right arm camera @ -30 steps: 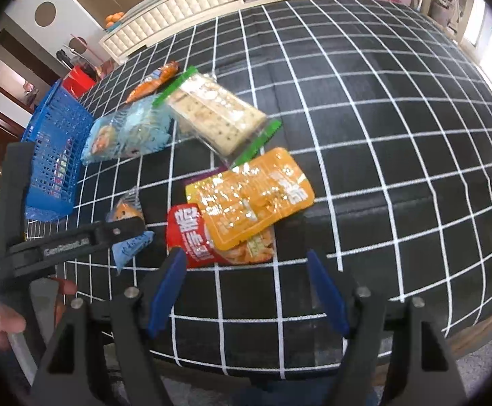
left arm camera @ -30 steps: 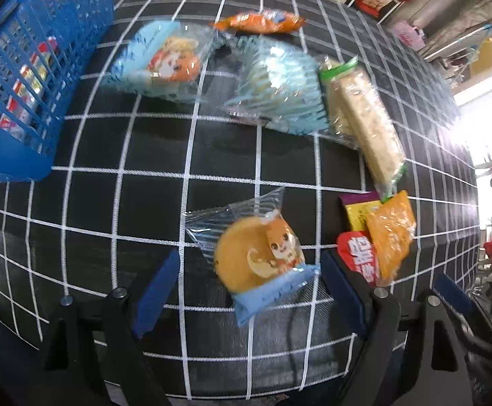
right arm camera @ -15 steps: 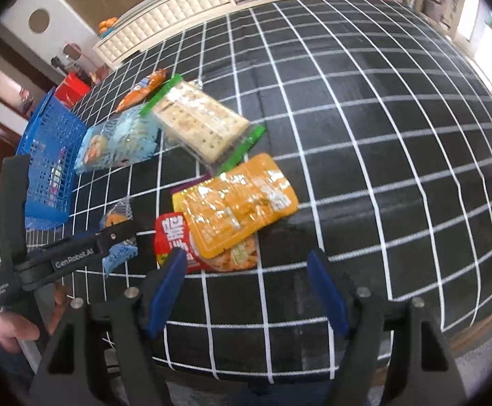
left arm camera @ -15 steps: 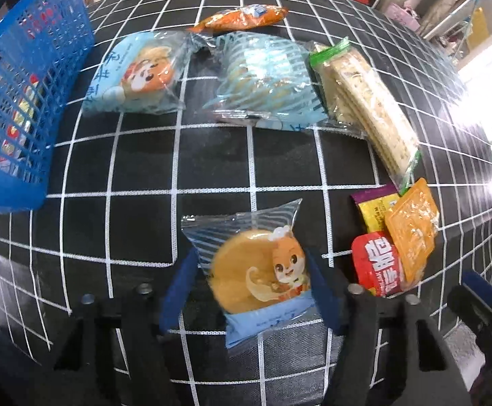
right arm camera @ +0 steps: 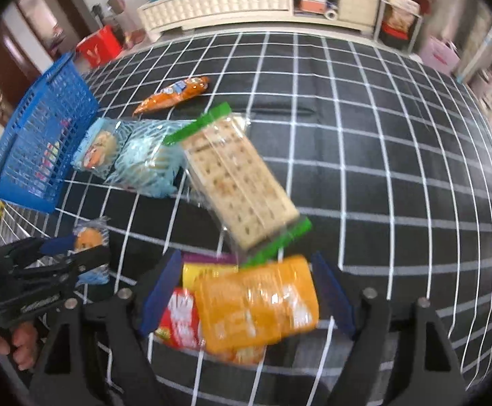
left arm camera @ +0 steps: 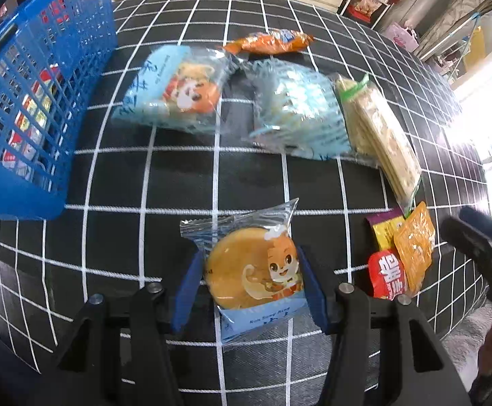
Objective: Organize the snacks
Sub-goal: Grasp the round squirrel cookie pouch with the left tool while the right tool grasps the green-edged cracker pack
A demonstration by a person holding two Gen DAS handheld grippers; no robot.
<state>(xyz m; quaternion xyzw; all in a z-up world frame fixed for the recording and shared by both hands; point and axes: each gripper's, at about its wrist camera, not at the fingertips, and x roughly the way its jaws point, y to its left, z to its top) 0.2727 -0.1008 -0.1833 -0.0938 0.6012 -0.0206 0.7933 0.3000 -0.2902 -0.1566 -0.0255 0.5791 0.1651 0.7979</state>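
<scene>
The blue basket (left arm camera: pixel 39 108) at the left edge of the checked table (left arm camera: pixel 246 176) already holds some packets — their colours show through the mesh; most of the snacks are not yet in it. Left on the cloth: an orange packet (left arm camera: pixel 269 42), a light-blue squirrel packet (left arm camera: pixel 178 91), a blue-striped packet (left arm camera: pixel 296 111), a long cracker pack (right arm camera: pixel 239 182) with green ends, and a small pile just beside it — an orange pouch (right arm camera: pixel 256 301) over a red packet (right arm camera: pixel 181 318) and a purple-edged one (right arm camera: pixel 205 267).

The left gripper (left arm camera: pixel 251 287) is closing on the round cake packet (left arm camera: pixel 252 274), pads touching its sides; the right gripper (right arm camera: pixel 246 294) is opening, its fingers spread either side of the pile, pressing nothing.

Writing: the red packet carries white Korean-looking characters; the cake packet's blue band has small print, perhaps "Ron Song Bing" — too blurred to be sure.
</scene>
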